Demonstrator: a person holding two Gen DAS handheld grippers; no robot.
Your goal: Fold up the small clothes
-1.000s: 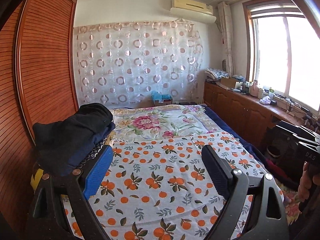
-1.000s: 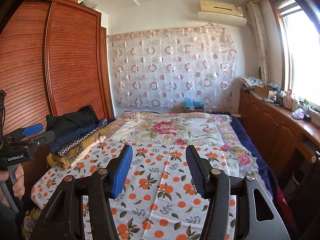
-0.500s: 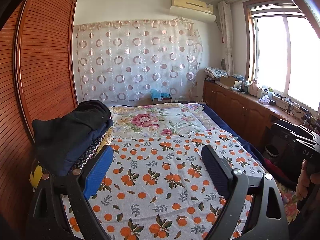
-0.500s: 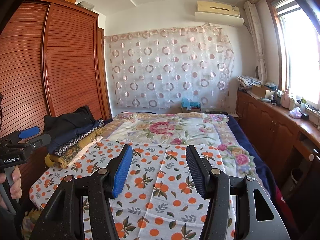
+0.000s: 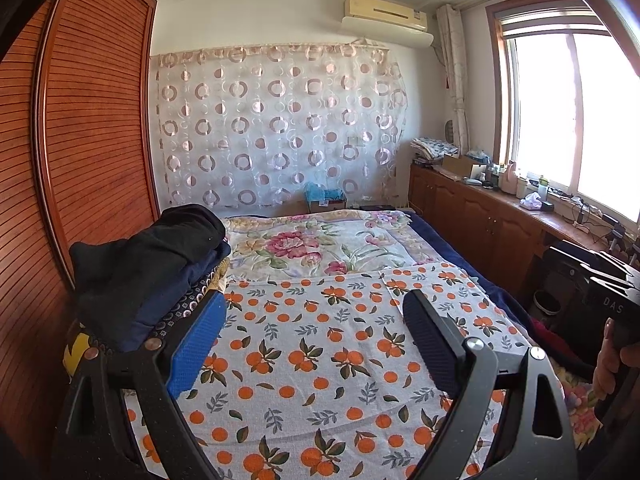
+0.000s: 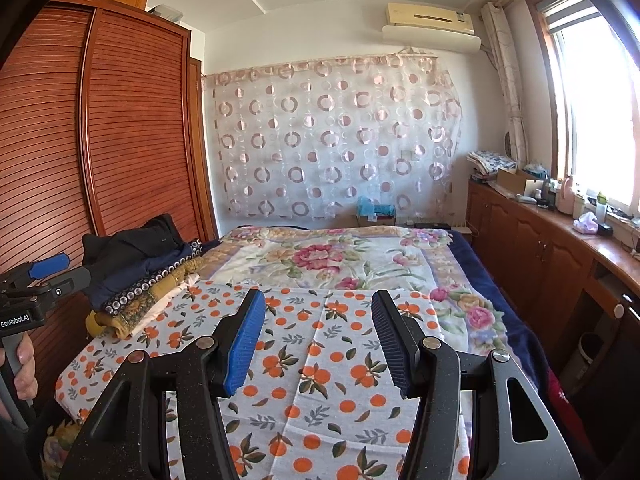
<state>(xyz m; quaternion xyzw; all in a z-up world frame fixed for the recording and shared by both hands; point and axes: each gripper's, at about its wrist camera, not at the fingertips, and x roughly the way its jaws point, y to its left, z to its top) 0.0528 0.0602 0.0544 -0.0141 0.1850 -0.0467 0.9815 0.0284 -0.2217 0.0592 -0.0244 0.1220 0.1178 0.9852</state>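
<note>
A tall brown wooden wardrobe with slatted doors point(image 6: 120, 128) stands to the left of the bed. Right beside it, on the left edge of the white bed cloth with orange fruit and green leaves point(image 5: 320, 344), sits a stack of folded clothes point(image 5: 152, 280). A black piece is on top, then a dark blue one, then a dark one with small rings, and yellow and cream ones at the bottom.

The left gripper point(image 5: 316, 336) hangs over the fruit cloth, just to the right of the stack. Its jaws are wide apart and hold nothing. One blue pad point(image 5: 196, 344) shows close to the stack, but I cannot tell if it touches the clothes.

The right gripper point(image 6: 318, 336) hangs over the middle of the fruit cloth, well to the right of the stack. Its jaws are wide apart too, with nothing between them.

Past the fruit cloth lies a cream blanket with big pink flowers point(image 6: 328, 260). Behind the bed hangs a thin white curtain with pink rings point(image 5: 276, 132).

To the right of the bed runs a long brown wooden cabinet point(image 5: 480, 224) under a bright window point(image 5: 572, 116). Small bottles and boxes stand on it.
</note>
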